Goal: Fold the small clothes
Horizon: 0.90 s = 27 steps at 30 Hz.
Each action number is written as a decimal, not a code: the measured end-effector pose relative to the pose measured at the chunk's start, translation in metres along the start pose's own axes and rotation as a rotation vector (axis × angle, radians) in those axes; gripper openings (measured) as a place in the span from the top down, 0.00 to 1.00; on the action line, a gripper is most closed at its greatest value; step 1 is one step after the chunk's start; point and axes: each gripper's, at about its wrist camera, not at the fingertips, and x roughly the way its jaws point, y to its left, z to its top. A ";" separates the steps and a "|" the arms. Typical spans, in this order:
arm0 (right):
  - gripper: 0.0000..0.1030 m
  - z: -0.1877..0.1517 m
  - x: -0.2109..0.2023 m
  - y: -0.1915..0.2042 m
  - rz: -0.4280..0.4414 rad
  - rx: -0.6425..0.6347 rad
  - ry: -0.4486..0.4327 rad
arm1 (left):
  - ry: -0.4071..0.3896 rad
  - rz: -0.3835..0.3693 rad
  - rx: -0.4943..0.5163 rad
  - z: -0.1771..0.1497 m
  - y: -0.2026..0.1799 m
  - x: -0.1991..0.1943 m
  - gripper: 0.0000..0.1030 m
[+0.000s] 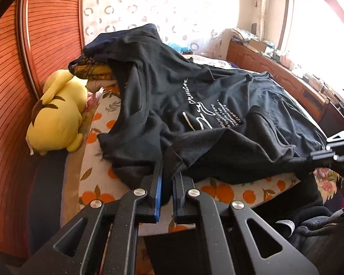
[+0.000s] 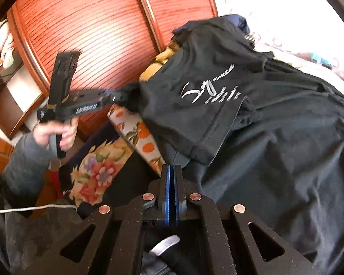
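A black T-shirt point(image 1: 217, 119) with white lettering lies spread over the bed's orange-fruit cover point(image 1: 98, 178); one sleeve is folded over near the print point(image 2: 208, 123). My left gripper point(image 1: 168, 176) is shut on the shirt's near edge, with black cloth bunched between its blue pads. In the right wrist view the left gripper point(image 2: 117, 97) shows at the left, held by a hand in a grey sleeve. My right gripper point(image 2: 172, 168) is shut, its tips pinching the shirt's hem at the bed's edge. It appears at the shirt's right corner point(image 1: 321, 157) in the left wrist view.
A yellow plush toy point(image 1: 57, 114) lies by the slatted wooden wardrobe point(image 1: 9, 91). A yellow-black patterned cloth point(image 1: 89, 68) pokes out under the shirt's far end. A floral cloth point(image 2: 96, 171) and white cable point(image 2: 23, 209) sit below the bed edge. A wooden cabinet point(image 1: 286, 73) lines the window.
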 end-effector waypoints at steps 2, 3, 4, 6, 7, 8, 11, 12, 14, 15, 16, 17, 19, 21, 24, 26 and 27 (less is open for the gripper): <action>0.90 0.007 -0.005 0.001 -0.031 -0.003 -0.015 | -0.012 0.011 0.002 0.000 0.000 -0.004 0.93; 0.88 0.009 -0.006 0.002 -0.048 -0.015 -0.034 | -0.019 0.010 0.005 0.001 -0.001 -0.006 0.92; 0.83 0.008 -0.018 0.014 -0.058 -0.030 -0.046 | -0.028 0.010 0.011 0.002 -0.002 -0.010 0.83; 0.72 0.009 -0.010 0.020 -0.075 -0.059 -0.058 | -0.063 0.018 0.028 0.004 -0.007 -0.019 0.54; 0.67 0.008 -0.007 0.021 -0.071 -0.071 -0.055 | -0.083 0.021 0.034 0.005 -0.009 -0.022 0.43; 0.66 0.008 0.001 0.023 -0.065 -0.083 -0.042 | -0.098 0.030 0.039 0.006 -0.011 -0.025 0.40; 0.66 0.005 0.021 0.022 -0.081 -0.114 0.002 | -0.110 0.049 0.047 0.010 -0.016 -0.028 0.26; 0.66 0.004 0.031 0.020 -0.088 -0.120 0.020 | -0.115 0.054 0.053 0.011 -0.017 -0.029 0.26; 0.66 0.007 0.040 0.015 -0.098 -0.127 0.056 | -0.118 0.052 0.063 0.011 -0.020 -0.029 0.26; 0.66 0.007 0.047 0.013 -0.108 -0.134 0.072 | -0.115 0.047 0.063 0.011 -0.021 -0.028 0.26; 0.66 0.009 0.050 0.012 -0.116 -0.137 0.086 | -0.110 0.041 0.060 0.011 -0.022 -0.026 0.26; 0.66 0.013 0.051 0.009 -0.125 -0.134 0.097 | -0.106 0.037 0.058 0.010 -0.022 -0.025 0.26; 0.75 0.020 0.051 0.003 -0.111 -0.103 0.090 | -0.094 0.038 0.055 0.008 -0.022 -0.020 0.26; 0.93 0.034 0.050 0.003 -0.092 -0.108 0.086 | -0.084 0.035 0.047 0.007 -0.020 -0.014 0.26; 0.97 0.056 0.045 0.008 -0.087 -0.148 0.056 | -0.076 0.029 0.034 0.006 -0.020 -0.008 0.26; 0.97 0.076 0.042 0.012 -0.092 -0.178 0.026 | -0.074 0.025 0.025 0.004 -0.018 -0.005 0.26; 0.98 0.086 0.042 0.016 -0.092 -0.204 0.013 | -0.072 0.022 0.019 0.004 -0.017 -0.005 0.26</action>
